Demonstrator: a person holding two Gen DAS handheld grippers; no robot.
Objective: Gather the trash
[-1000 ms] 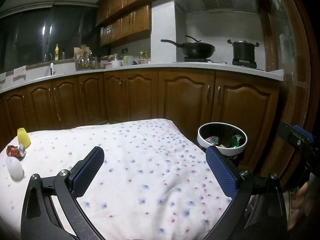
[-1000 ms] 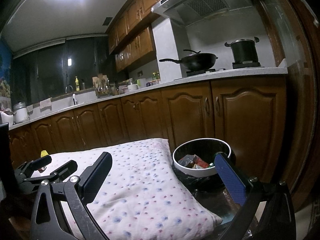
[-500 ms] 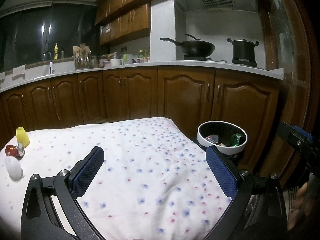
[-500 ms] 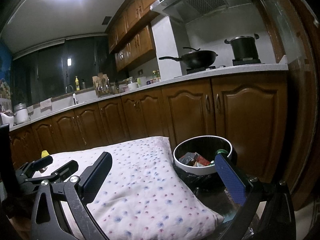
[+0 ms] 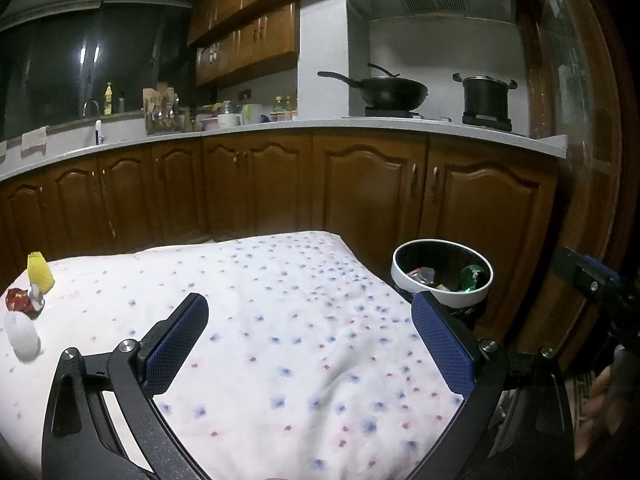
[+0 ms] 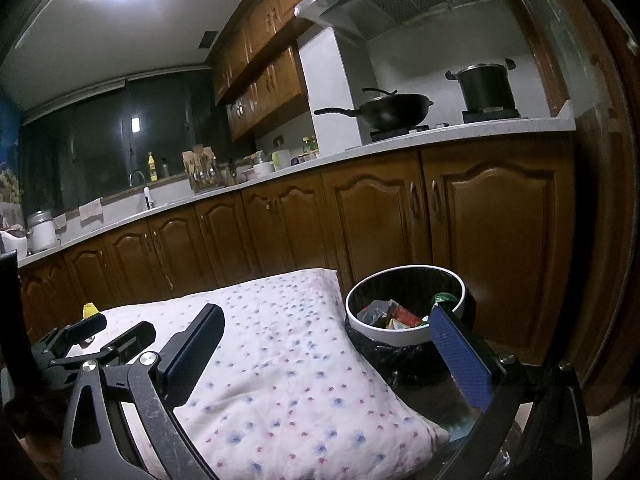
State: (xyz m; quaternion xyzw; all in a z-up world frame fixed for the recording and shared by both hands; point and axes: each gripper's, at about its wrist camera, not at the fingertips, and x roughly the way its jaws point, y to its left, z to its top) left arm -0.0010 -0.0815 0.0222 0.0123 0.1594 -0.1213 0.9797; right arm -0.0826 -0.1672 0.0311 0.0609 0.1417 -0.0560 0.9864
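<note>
Black frames, silver screws — blue textured fingers.

right claw: spread, empty | bin: holds wrappers (beside pillow)

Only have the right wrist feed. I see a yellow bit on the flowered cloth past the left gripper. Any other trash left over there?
Observer: Yes. The left wrist view shows a crumpled red wrapper right beside the yellow piece, on the near side.
Operator: That all?
Observer: No. A pale, whitish item lies nearer still, also on the cloth.
Operator: Left gripper carrying anything? I only see it side-on.
Observer: The left gripper is open, with nothing between its pads.
</note>
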